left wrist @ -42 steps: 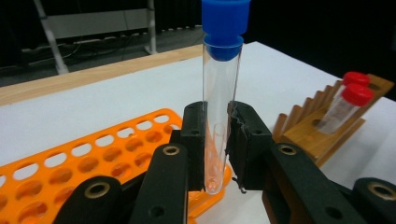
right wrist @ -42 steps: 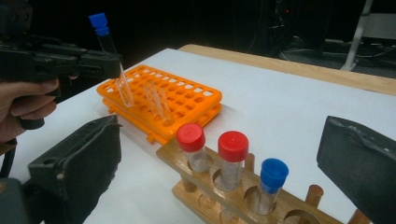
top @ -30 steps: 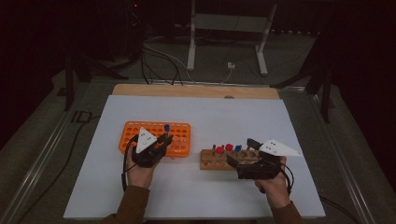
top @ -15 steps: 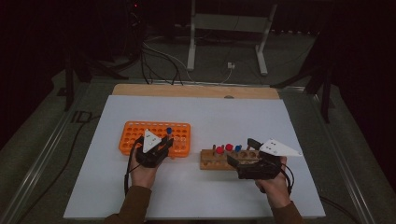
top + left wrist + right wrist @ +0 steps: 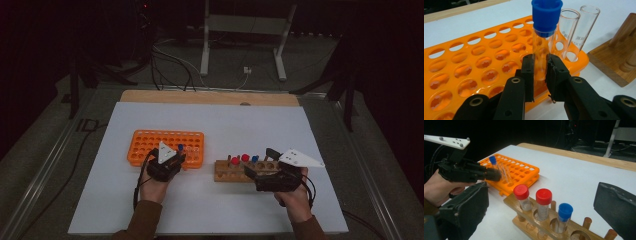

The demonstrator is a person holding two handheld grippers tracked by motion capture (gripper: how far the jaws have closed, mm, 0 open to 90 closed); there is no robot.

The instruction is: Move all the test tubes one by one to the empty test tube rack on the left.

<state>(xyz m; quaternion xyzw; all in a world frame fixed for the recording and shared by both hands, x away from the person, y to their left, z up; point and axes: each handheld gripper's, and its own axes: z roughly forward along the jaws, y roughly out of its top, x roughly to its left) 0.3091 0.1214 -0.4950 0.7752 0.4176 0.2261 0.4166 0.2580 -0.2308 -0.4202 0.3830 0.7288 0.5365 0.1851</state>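
Observation:
My left gripper (image 5: 540,75) is shut on a clear glass tube with a blue cap (image 5: 546,15), which stands upright. Its lower end sits in a hole near the corner of the orange rack (image 5: 474,50). Two uncapped glass tubes (image 5: 574,32) stand in the holes just behind it. In the high view the left gripper (image 5: 175,159) is at the orange rack's (image 5: 150,142) near right corner. My right gripper (image 5: 545,197) is open, its jaws wide apart on either side of the wooden rack (image 5: 534,220). That rack holds two red-capped tubes (image 5: 521,192) and a blue-capped one (image 5: 565,211).
The racks rest on a white mat (image 5: 260,125) over a wooden table (image 5: 200,96). A metal stand (image 5: 240,30) and cables lie on the dark floor beyond. Wooden pegs (image 5: 586,222) stick up along the wooden rack's near side.
My left gripper has come down with the blue-capped tube, which now sits lower in the orange rack. The right gripper has stayed where it was.

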